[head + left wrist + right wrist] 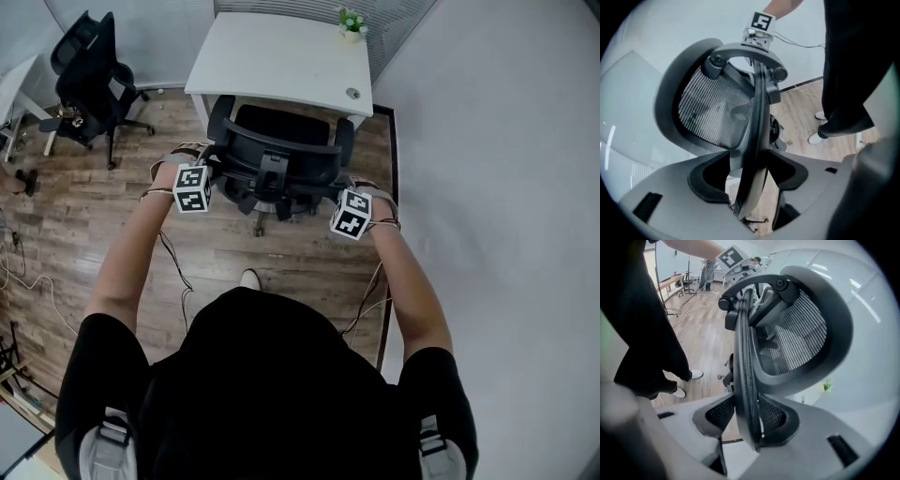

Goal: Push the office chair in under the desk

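Observation:
The black mesh office chair stands with its seat partly under the white desk, backrest toward me. My left gripper is at the backrest's left edge and my right gripper at its right edge. In the left gripper view the backrest rim runs between the jaws of the left gripper; they stand wide, with a gap beside the rim. In the right gripper view the right gripper has both pads pressed against the backrest rim.
A second black chair stands at the far left on the wood floor. A small potted plant sits on the desk's far right corner. A pale wall runs close along the right. Cables lie at the left.

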`<state>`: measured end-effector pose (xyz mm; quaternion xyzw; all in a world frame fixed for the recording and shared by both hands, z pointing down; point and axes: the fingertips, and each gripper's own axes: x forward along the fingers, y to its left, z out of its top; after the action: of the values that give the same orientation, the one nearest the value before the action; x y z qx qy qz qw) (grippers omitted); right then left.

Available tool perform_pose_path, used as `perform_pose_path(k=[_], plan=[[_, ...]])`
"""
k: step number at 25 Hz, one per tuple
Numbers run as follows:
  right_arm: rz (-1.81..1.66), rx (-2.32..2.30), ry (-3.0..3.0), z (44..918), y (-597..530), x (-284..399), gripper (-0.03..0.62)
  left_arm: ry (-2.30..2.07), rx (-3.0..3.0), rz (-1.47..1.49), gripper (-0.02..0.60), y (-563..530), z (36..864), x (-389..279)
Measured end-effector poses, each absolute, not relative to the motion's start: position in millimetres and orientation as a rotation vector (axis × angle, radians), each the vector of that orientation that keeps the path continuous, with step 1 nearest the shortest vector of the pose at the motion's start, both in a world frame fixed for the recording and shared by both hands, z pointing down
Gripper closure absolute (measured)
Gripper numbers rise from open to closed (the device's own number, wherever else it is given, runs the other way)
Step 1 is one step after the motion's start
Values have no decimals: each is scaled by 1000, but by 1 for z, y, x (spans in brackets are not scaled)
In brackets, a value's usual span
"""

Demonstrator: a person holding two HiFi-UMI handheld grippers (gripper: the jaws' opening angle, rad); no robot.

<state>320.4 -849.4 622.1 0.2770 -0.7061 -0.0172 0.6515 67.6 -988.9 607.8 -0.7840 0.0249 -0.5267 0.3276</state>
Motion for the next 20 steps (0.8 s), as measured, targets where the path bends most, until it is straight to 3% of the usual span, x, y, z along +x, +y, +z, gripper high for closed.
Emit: perform_pose_path(k=[9, 16, 20], plan=[[-26, 989, -1924, 535, -825, 311, 451, 472, -2577, -933, 342, -941, 528, 72], [98, 1399, -2469, 445, -790, 265, 478, 613, -2913, -369, 447, -858, 442, 103], [122, 1502, -2682, 403, -764, 242, 499, 673, -2921, -210, 495, -827, 405, 104]])
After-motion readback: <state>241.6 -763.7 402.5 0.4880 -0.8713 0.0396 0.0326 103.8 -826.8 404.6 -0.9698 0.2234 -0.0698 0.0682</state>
